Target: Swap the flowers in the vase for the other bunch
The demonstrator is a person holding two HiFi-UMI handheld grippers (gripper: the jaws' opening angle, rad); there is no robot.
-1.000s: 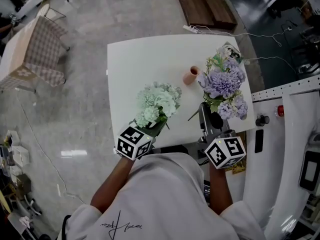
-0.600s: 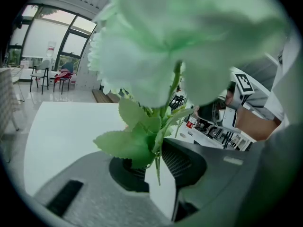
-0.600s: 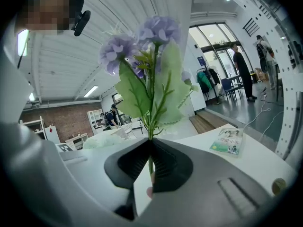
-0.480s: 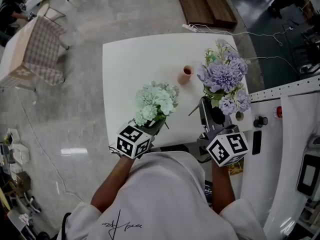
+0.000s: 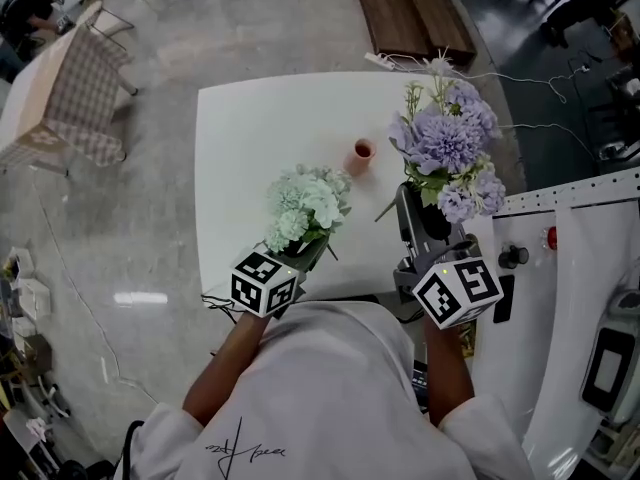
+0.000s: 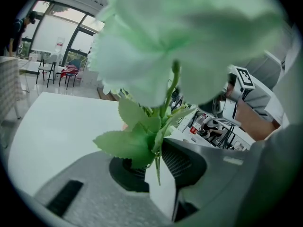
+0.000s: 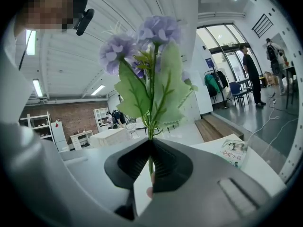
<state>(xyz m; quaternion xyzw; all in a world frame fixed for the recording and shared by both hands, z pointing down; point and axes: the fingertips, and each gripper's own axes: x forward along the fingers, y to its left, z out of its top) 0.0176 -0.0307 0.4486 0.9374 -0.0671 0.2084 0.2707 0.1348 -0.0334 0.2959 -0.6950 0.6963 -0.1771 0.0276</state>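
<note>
Both bunches gripped, vase looks empty, and here's where it could tip

The left gripper point(image 5: 303, 255) is clamped on the stems of the pale green bunch point(image 5: 305, 203), held on the person's side of the vase point(image 5: 360, 156) and to its left. The right gripper point(image 5: 420, 220) is pinched nearly shut on one thin stem of the purple bunch point(image 5: 445, 143), just right of the vase with its blooms above it. The danger, I'd say: that small vase stands alone on the table point(image 5: 250, 138), and a leaf or stem brushing its rim could knock it over. The top-heavy purple bunch could also swivel on its single stem, and the green bunch's stems may jam at the narrow mouth.
</note>
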